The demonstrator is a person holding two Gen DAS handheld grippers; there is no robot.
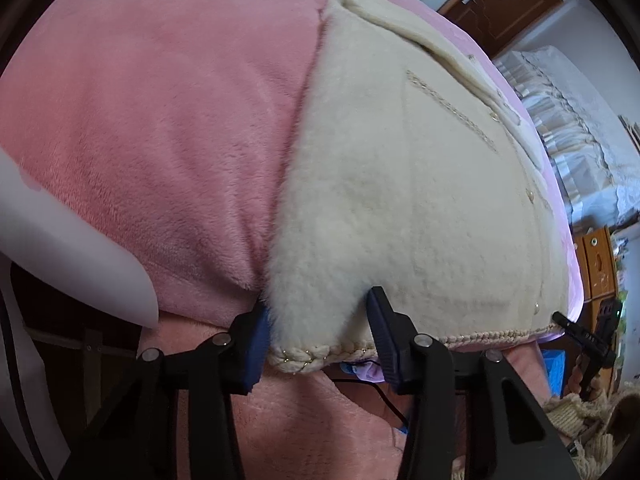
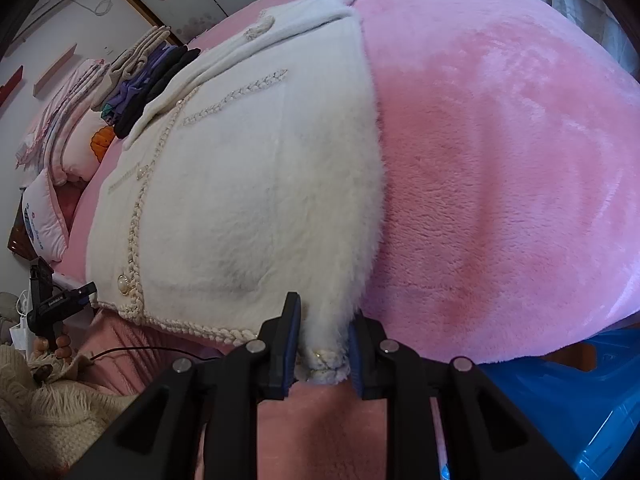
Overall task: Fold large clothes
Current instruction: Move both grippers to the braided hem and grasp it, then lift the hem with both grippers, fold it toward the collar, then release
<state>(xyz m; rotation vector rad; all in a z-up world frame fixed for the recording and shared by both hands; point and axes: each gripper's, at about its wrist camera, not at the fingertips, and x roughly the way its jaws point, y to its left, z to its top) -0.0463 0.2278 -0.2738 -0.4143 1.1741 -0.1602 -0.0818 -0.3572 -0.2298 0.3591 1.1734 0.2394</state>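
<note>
- black arms of the left gripper [image 1: 320,340] fill the bottom of its view, blue pads set around the near left hem corner of the cream fleece jacket [image 1: 400,200].
- its jaws stand at a middling width; the left pad touches the fluffy side edge and the right pad presses into the pile, so it looks like a grip on the corner, though the fleece hides how firm it is.
- right gripper [image 2: 322,344] is narrow, its blue pads pinched on the jacket's other hem corner, where the braided hem [image 2: 200,326] ends.
- the jacket lies flat on the pink blanket [image 2: 500,160], front up, collar far from both grippers, hem along the bed's near edge.
- both held corners hang just over that near edge.
- pearl button [image 2: 122,283] sits near the hem, beside the braided front trim.
- stack of folded clothes [image 2: 140,80] rests at the bed's far left corner, touching the jacket's collar end.
- pillows [image 2: 60,168] lie along the left edge.
- blue plastic bin [image 2: 560,400] sits below the near right edge.
</note>
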